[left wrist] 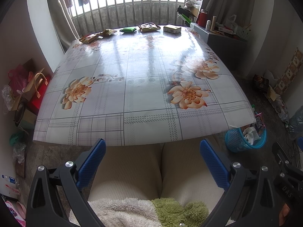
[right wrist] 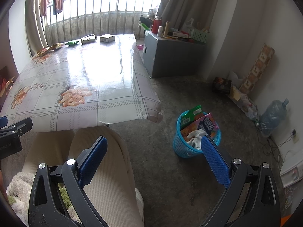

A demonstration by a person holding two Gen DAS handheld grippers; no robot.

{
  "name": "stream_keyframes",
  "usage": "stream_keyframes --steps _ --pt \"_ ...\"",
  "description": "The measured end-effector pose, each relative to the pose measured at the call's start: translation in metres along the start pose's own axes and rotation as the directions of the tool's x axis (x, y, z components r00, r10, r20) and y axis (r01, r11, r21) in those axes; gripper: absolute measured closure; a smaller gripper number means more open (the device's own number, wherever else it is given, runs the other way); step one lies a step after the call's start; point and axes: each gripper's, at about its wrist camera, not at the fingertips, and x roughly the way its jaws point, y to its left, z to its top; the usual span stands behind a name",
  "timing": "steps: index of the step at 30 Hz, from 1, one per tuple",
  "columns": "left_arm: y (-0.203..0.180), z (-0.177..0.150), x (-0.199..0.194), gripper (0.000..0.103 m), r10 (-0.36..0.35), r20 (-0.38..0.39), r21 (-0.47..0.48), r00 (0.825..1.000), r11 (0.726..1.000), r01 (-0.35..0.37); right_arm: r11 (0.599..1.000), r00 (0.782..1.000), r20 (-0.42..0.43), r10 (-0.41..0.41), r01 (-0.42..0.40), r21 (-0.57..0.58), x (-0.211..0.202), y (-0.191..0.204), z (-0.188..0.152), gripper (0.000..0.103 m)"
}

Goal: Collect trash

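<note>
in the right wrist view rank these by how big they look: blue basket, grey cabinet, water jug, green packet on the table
1. grey cabinet
2. blue basket
3. water jug
4. green packet

The packet sits farthest away, so it only looks tiny.

Grey cabinet (right wrist: 170,56) just right of floral table (right wrist: 75,87); red flask (right wrist: 155,26) on cabinet; water jug (right wrist: 272,116) far right by wall.

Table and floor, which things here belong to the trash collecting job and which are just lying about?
Belongs to the job:
- snack packets in a row at the table's far edge
- small box beside them
- blue basket on the floor, already holding wrappers
- both grippers, jaws open and empty

Just lying about:
- grey cabinet with clutter
- water jug
- bags on the floor
</note>
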Motion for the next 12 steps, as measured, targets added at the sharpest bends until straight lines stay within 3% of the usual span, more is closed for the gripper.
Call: stream_keyframes --steps 12 --pt "-0.0003 -0.0016 -0.0005 0.006 -0.002 -0.002 0.003 1.000 1.000 0.002 1.000 1.000 -0.006 0.005 -0.005 0.000 0.0011 0.0075 -0.0033 0.008"
